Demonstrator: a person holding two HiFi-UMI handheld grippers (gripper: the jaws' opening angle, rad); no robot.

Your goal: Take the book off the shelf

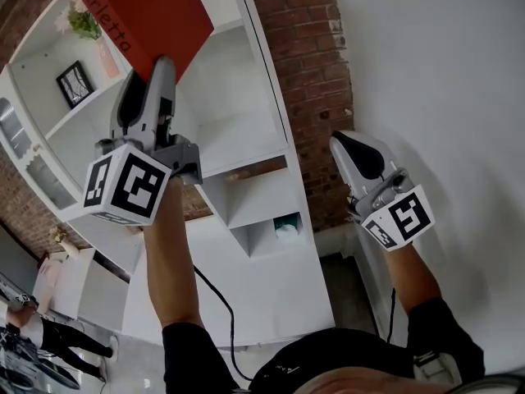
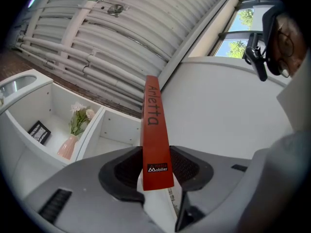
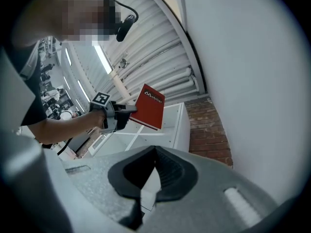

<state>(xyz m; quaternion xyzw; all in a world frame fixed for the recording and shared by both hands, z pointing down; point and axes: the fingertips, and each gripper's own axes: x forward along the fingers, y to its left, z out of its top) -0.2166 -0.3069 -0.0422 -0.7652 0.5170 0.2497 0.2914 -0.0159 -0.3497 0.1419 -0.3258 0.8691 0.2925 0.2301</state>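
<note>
A red book (image 1: 139, 15) with the word "Arletta" on its spine is held up in the air in front of the white shelf unit (image 1: 246, 130), clear of its compartments. My left gripper (image 1: 162, 66) is shut on the book's lower edge. In the left gripper view the red spine (image 2: 154, 140) stands upright between the two dark pads (image 2: 121, 171). My right gripper (image 1: 354, 148) hangs to the right, near the brick strip and the white wall, with its jaws together and nothing in them. The right gripper view shows the book (image 3: 149, 107) and the left gripper (image 3: 115, 116) from the side.
A pink vase with flowers (image 1: 92, 33) and a small picture frame (image 1: 75, 83) stand in upper shelf compartments. A brick wall (image 1: 308, 72) and a white wall (image 1: 435, 80) lie to the right. A cable (image 1: 217, 302) trails down. A person (image 1: 37, 331) stands at the lower left.
</note>
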